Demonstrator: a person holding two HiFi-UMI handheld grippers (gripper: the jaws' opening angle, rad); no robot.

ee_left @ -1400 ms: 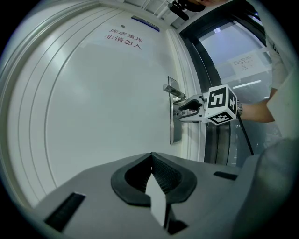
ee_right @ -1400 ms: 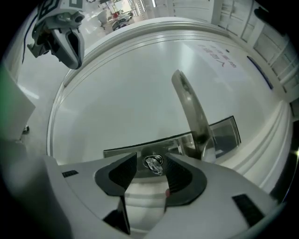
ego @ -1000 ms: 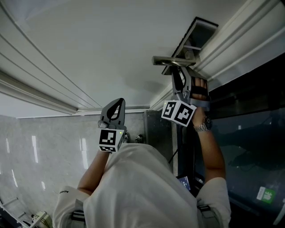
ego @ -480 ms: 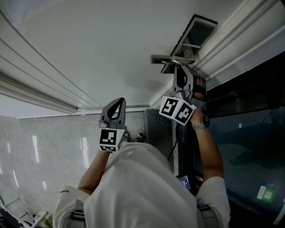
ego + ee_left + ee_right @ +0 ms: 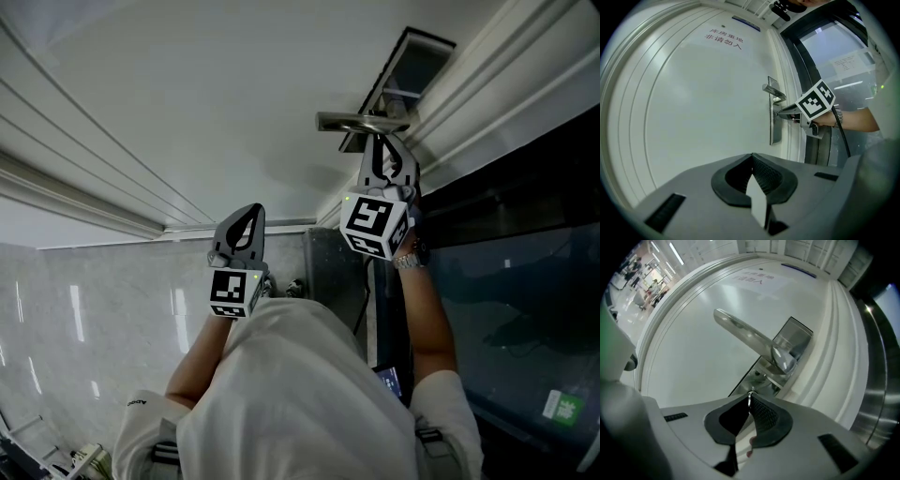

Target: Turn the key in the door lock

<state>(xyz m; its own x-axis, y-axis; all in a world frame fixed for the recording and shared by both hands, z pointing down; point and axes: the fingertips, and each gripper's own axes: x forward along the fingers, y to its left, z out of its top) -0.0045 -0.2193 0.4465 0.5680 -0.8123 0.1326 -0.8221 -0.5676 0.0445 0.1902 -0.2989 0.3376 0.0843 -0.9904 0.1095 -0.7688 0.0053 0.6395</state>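
Note:
A silver lever handle [image 5: 361,123] [image 5: 745,336] sits on a metal lock plate [image 5: 776,124] on the white door [image 5: 206,103]. Just under the handle, my right gripper [image 5: 385,142] [image 5: 749,397] is against the plate. Its jaws have just been closing and now stand shut on the thin metal key [image 5: 749,401], seen edge-on between the tips. In the left gripper view the right gripper [image 5: 782,111] meets the plate level, and its marker cube [image 5: 814,100] is towards me. My left gripper [image 5: 247,222] [image 5: 752,158] hangs shut and empty, away from the door and left of the lock.
A dark glass panel [image 5: 525,262] and a metal frame border the door on the lock side. Raised mouldings [image 5: 84,202] run across the door. A marble wall [image 5: 84,319] lies beyond it. Red lettering [image 5: 723,37] is printed high on the door, and a door closer [image 5: 780,9] sits above it.
The right gripper has rolled about its own axis at the lock, so its marker cube shows a different face, and it sits slightly closer to the handle. The left gripper has stayed put.

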